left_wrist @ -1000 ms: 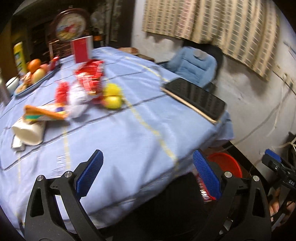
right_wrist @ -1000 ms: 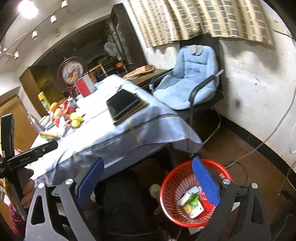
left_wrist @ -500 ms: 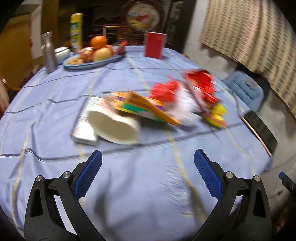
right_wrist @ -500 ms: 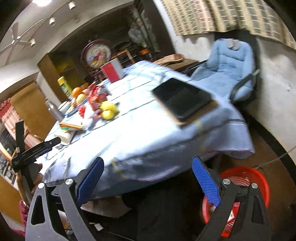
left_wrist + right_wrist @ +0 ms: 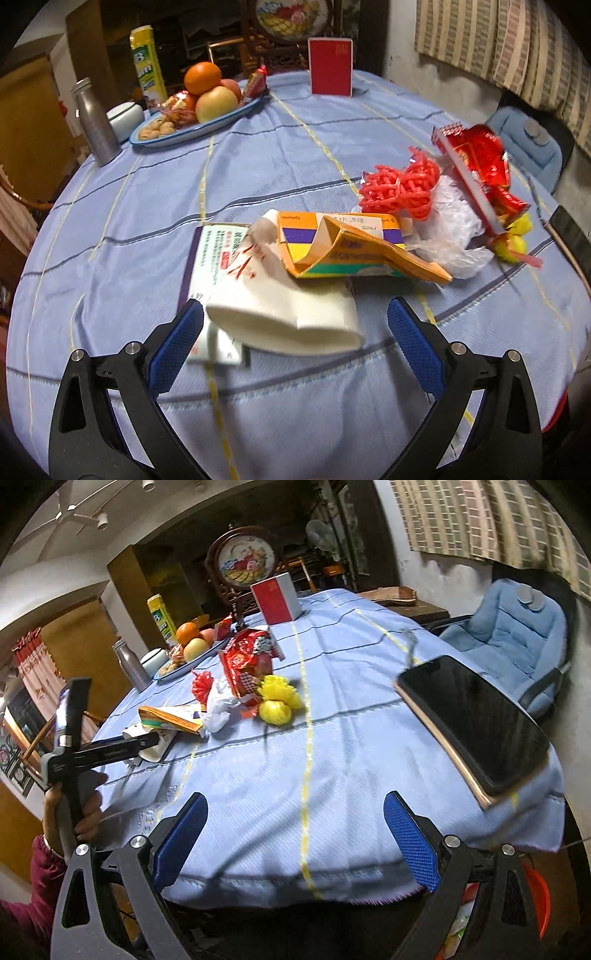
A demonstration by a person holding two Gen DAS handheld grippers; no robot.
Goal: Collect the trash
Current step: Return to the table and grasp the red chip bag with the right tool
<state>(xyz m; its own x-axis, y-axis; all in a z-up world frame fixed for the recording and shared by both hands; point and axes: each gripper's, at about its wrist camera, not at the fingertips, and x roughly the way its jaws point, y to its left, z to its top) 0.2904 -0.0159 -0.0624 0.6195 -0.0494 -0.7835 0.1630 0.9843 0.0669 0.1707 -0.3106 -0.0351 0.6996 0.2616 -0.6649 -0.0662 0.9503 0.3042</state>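
Note:
Trash lies on the blue tablecloth (image 5: 295, 155). A crushed white paper cup (image 5: 284, 310) lies on its side between my open left gripper's (image 5: 295, 343) blue fingers, on a flat leaflet (image 5: 214, 258). Behind it lie a flattened orange carton (image 5: 354, 247), clear plastic wrap (image 5: 454, 225), red netting (image 5: 402, 184), a red snack bag (image 5: 476, 166) and yellow netting (image 5: 513, 240). My right gripper (image 5: 295, 838) is open and empty at the table's near edge; the trash pile (image 5: 236, 690) lies beyond it. The red basket (image 5: 535, 904) sits on the floor below right.
A fruit plate (image 5: 192, 122), a metal bottle (image 5: 96, 122), a white bowl (image 5: 123, 114) and a red box (image 5: 330, 66) stand at the table's far side. A black tablet (image 5: 476, 720) lies at the right edge. A blue chair (image 5: 517, 627) stands beyond.
My left gripper swung left and moved in over the table until the paper cup lies between its fingers. My right gripper rose from the basket and turned toward the tabletop.

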